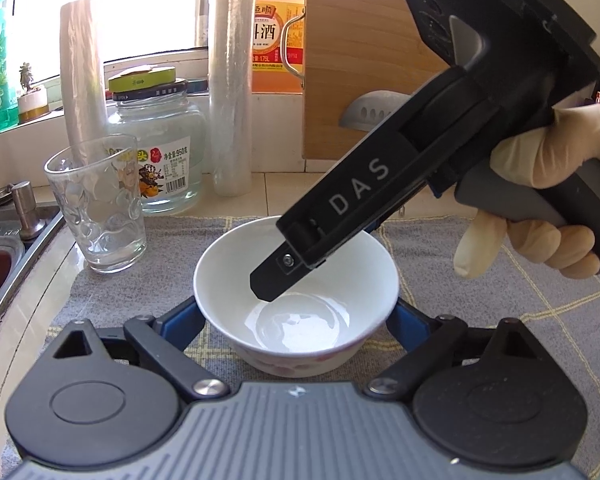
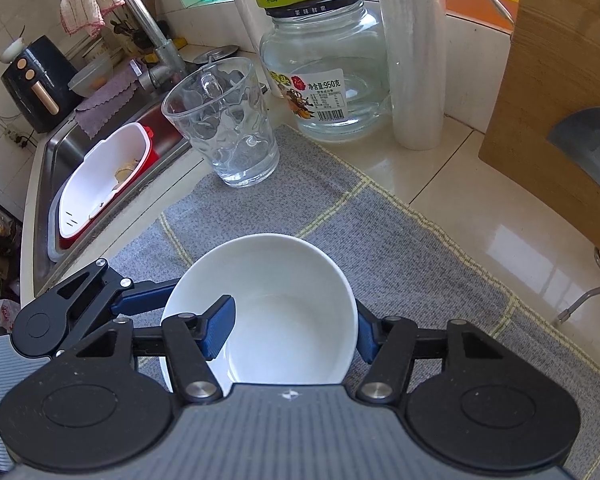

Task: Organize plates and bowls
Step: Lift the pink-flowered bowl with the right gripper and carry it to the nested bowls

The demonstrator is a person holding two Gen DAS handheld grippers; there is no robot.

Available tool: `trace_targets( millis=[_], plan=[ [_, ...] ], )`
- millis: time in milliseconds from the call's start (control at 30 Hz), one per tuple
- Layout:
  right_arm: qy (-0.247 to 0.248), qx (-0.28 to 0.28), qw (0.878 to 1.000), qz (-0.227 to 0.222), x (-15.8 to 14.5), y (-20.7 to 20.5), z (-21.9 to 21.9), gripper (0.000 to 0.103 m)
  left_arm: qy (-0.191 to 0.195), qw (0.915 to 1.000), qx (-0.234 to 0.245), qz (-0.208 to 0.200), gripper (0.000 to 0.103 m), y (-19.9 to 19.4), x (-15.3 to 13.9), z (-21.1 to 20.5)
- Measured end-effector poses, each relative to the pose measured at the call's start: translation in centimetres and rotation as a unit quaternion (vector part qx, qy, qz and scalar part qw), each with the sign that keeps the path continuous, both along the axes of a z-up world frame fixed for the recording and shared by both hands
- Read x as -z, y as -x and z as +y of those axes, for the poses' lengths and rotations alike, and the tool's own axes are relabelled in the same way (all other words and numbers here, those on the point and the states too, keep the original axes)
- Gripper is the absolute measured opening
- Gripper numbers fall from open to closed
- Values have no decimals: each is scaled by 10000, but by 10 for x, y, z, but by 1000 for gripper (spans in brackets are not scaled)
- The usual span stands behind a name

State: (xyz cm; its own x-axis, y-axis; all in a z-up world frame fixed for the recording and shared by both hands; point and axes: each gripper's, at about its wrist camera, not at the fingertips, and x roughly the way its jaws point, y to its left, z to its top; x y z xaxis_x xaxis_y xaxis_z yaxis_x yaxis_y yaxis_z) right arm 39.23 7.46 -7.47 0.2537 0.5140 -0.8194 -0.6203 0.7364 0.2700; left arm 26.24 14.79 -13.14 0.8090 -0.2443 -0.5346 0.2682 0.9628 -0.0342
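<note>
The white bowl (image 2: 284, 276) stood upright and empty on a grey mat (image 2: 400, 240). The right gripper (image 2: 292, 332) was clenched on its wall, with one blue finger (image 2: 220, 328) inside the bowl and the other outside. The left gripper (image 1: 296, 312) had its fingers wide, one at each side of the bowl and low by the outer wall; whether they pressed on it I cannot tell. Only the left wrist view showed the gloved hand (image 1: 540, 184) around the right gripper's handle, above and to the right of the bowl. Only the right wrist view showed the sink (image 2: 56, 152) to the left of the bowl, and in it a white and red basin (image 2: 100, 184) with some small scraps. Behind the bowl, to the left, stood an empty drinking glass (image 2: 224, 128), and further behind it a clear jar (image 2: 332, 80) with a yellow-green lid, which looked empty too. A wooden board (image 1: 360, 60) leaned behind the bowl to the right.
</note>
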Motion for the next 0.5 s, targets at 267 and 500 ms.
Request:
trace_targets(
  millis=[267, 500],
  plan=[
    [-30, 60, 10000, 69, -6, 11, -7, 67, -58, 9999, 126, 8, 96, 10, -6, -4],
    [3, 108, 9999, 71, -20, 35, -18, 67, -141, 9995, 286, 16, 96, 29, -17, -14]
  ],
)
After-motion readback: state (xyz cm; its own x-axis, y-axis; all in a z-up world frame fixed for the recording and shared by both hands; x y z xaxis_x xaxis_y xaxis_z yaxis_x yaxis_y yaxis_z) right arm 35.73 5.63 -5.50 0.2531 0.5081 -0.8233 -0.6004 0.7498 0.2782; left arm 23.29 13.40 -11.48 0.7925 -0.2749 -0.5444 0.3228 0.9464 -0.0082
